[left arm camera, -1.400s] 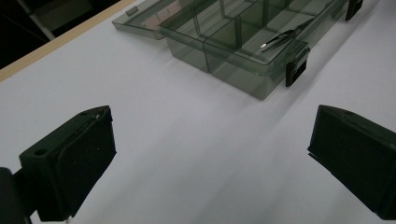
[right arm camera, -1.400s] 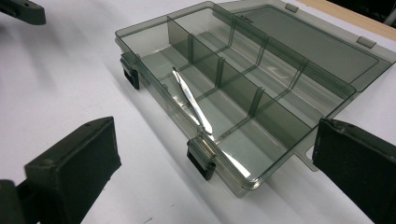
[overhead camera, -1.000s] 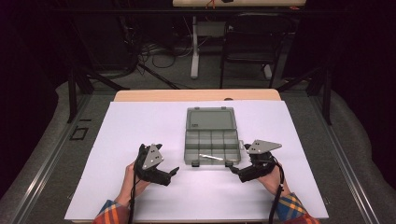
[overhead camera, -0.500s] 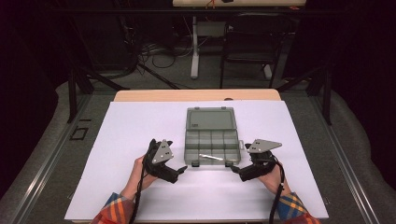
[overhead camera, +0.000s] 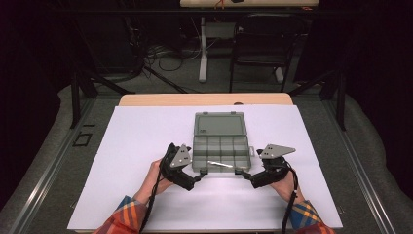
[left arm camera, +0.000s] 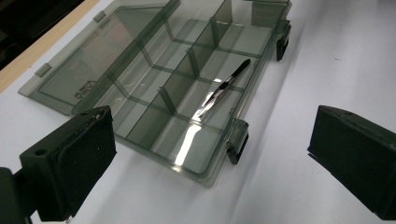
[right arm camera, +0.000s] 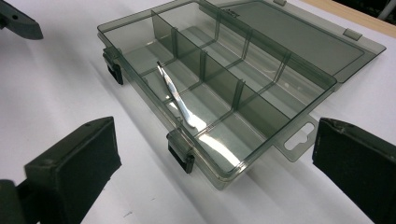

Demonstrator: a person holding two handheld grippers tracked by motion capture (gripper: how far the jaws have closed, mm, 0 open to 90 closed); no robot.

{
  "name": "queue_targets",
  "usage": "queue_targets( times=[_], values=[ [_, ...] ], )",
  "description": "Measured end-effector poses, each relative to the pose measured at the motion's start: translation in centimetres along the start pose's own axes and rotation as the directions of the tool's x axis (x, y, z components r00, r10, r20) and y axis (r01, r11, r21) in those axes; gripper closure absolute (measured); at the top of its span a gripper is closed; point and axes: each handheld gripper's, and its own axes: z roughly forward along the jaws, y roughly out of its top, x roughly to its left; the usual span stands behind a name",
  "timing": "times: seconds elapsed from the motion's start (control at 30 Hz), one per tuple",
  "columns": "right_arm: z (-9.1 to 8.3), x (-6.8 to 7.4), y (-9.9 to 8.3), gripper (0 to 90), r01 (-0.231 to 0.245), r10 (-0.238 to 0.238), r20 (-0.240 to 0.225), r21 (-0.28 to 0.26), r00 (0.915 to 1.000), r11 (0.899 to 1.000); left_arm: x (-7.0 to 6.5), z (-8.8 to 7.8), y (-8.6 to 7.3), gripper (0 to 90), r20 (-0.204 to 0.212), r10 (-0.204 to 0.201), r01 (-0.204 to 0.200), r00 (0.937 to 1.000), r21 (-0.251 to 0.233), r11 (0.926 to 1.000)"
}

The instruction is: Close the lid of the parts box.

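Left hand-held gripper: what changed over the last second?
The left hand-held gripper moved right, in toward the near-left corner of the box, jaws open, holding nothing. The right hand-held gripper stayed at the near-right corner, open. The box stayed open and in place, with the tweezers still in the front row.

Smoky grey box, seemingly silver tweezers.

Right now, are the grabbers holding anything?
No. The left gripper and right gripper are both open, beside the organizer box. The tweezers lie inside, untouched.
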Motion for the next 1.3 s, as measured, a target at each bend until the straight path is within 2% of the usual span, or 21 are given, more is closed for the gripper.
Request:
queue_targets(
  times=[0.5,0.87,1.07,1.2,1.3],
  values=[
    [0.0,-0.1,-0.1,0.0,-0.008,0.008,-0.007,0.012,0.9999,1.0,0.0,2.2,1.1,2.5,0.038,0.018,-0.019,0.9991,0.02,0.9996],
    [0.0,-0.3,-0.2,0.0,-0.013,0.013,-0.004,0.013,0.9999,1.0,-0.2,3.5,1.7,10.5,0.083,0.044,-0.047,0.9955,0.035,0.9983],
    [0.0,-0.4,-0.3,0.0,-0.022,0.022,-0.003,0.018,0.9997,1.0,-0.3,4.0,1.8,18.3,0.102,0.054,-0.059,0.9933,0.046,0.9972],
    [-0.1,-0.5,-0.3,0.0,-0.022,0.022,0.0,0.016,0.9998,1.0,-0.3,4.3,1.8,27.4,0.116,0.053,-0.058,0.9919,0.045,0.9973],
    [-0.1,-0.5,-0.3,0.0,-0.02,0.02,0.001,0.016,0.9998,1.0,-0.3,4.5,1.8,34.5,0.128,0.066,-0.073,0.9895,0.049,0.9961]
  ],
)
